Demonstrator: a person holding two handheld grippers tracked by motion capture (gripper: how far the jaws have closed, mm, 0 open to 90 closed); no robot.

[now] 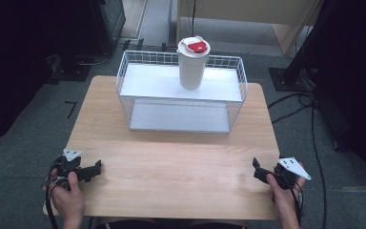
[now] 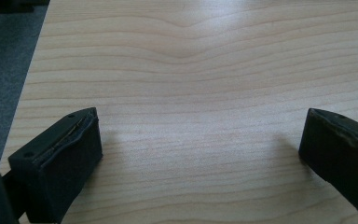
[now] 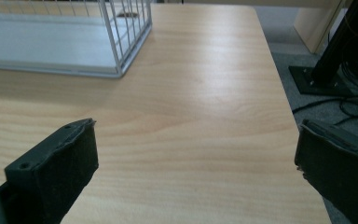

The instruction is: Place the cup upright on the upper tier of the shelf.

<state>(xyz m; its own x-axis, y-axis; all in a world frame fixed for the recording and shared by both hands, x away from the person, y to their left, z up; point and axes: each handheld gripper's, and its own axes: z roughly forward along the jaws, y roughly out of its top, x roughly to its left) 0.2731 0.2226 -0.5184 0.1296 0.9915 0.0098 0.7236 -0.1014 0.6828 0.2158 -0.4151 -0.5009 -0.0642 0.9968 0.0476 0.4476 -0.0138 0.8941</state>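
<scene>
Here the white wire shelf rack (image 1: 181, 90) stands at 12 o'clock on the wooden worktop (image 1: 171, 167), a white tumbler (image 1: 192, 64) with red-tabbed lid upright on its upper shelf. Left gripper (image 1: 89, 171) at 8 o'clock and right gripper (image 1: 259, 171) at 4 o'clock rest with jaws spread wide, empty.

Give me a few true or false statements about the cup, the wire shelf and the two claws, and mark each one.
1. The cup stands on the wire shelf's upper level. True.
2. The cup lies tipped over. False: it stands upright.
3. The left claw grips the cup. False: it is open over the bare table.
4. The right claw is open. True.
5. The cup's lid has a red part. True.
</scene>
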